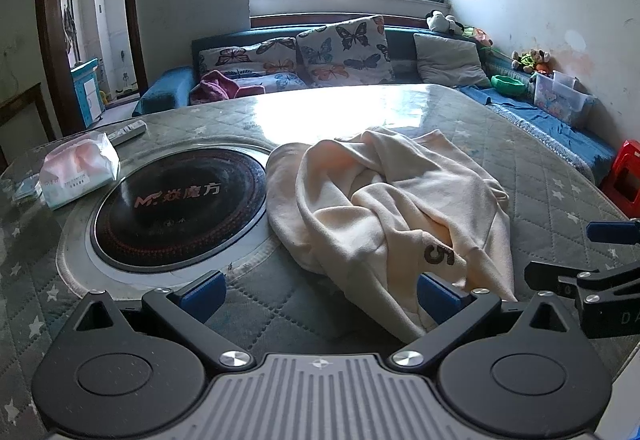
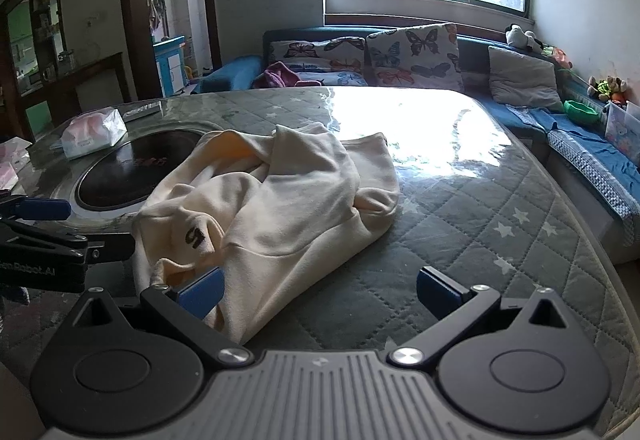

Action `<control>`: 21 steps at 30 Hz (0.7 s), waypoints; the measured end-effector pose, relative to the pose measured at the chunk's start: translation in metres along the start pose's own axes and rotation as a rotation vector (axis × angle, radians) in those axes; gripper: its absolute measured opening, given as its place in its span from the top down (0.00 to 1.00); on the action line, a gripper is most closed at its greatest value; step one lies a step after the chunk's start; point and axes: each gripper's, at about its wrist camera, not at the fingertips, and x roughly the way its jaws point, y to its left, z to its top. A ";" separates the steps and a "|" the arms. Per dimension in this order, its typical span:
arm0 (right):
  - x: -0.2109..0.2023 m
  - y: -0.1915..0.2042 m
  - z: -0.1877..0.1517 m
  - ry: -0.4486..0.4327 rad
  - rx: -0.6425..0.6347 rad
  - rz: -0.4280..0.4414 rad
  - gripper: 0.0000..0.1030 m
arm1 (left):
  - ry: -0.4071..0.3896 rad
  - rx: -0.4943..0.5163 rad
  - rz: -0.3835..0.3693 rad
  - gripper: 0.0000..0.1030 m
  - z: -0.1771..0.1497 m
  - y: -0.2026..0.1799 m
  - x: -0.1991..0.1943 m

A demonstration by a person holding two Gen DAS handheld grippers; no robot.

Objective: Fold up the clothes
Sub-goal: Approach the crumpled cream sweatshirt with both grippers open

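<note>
Cream garment (image 1: 384,208) lies crumpled at frame centre on the quilted worktop (image 1: 540,176). Left claw (image 1: 320,294) and right claw (image 2: 318,294) spread wide, holding nothing. Fabric possibly touching the left claw's right finger; unclear.

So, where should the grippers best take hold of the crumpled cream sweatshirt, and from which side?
Probably at its near hem. The crumpled cream sweatshirt lies bunched, but that edge lies flat on the quilted grey table cover, nearest both tools. Come in low from the near side: open left gripper and open right gripper one at each end of it.
</note>
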 end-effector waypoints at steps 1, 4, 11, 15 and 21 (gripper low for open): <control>0.000 0.000 0.000 -0.001 -0.001 0.004 0.00 | 0.001 0.001 0.001 0.00 0.000 0.000 0.000; 0.000 0.001 0.001 0.000 -0.006 0.010 0.00 | 0.003 0.003 0.002 0.00 0.001 0.000 0.001; 0.003 0.003 0.004 0.003 -0.013 0.022 0.00 | 0.005 0.008 0.000 0.00 0.003 -0.001 0.004; 0.006 0.004 0.007 0.004 -0.020 0.025 0.00 | 0.008 0.010 -0.001 0.00 0.005 -0.002 0.006; 0.008 0.003 0.008 0.008 -0.019 0.029 0.00 | 0.016 0.008 -0.002 0.00 0.006 -0.002 0.009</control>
